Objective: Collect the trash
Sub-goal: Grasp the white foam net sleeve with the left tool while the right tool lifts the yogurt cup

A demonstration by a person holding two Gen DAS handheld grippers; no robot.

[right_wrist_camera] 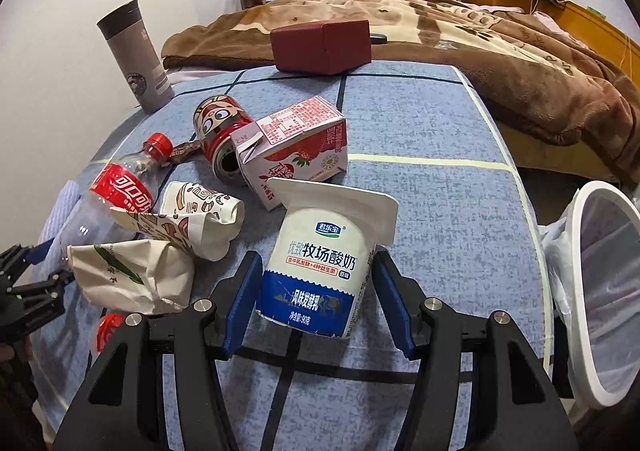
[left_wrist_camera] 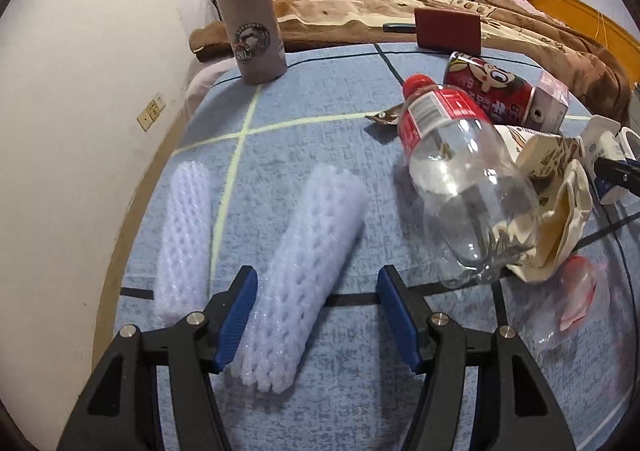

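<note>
In the left wrist view, my left gripper (left_wrist_camera: pixel 318 315) is open around the near end of a white foam net sleeve (left_wrist_camera: pixel 304 279) lying on the blue tablecloth (left_wrist_camera: pixel 320 99); a second foam sleeve (left_wrist_camera: pixel 184 239) lies to its left. An empty clear cola bottle (left_wrist_camera: pixel 460 179) lies to the right. In the right wrist view, my right gripper (right_wrist_camera: pixel 316 303) is open around a white and blue yogurt cup (right_wrist_camera: pixel 324 263) lying on its side; the pads stand close to its sides. Crumpled paper cups (right_wrist_camera: pixel 160 251), a red can (right_wrist_camera: pixel 218 139) and a pink milk carton (right_wrist_camera: pixel 296 147) lie beyond.
A grey thermos (left_wrist_camera: pixel 248 11) stands at the far left of the table. A dark red box (right_wrist_camera: pixel 320 45) sits at the far edge by the brown blanket. A white bin with a plastic liner (right_wrist_camera: pixel 604 291) stands off the table's right edge. A clear plastic bag (left_wrist_camera: pixel 576 303) lies on the right.
</note>
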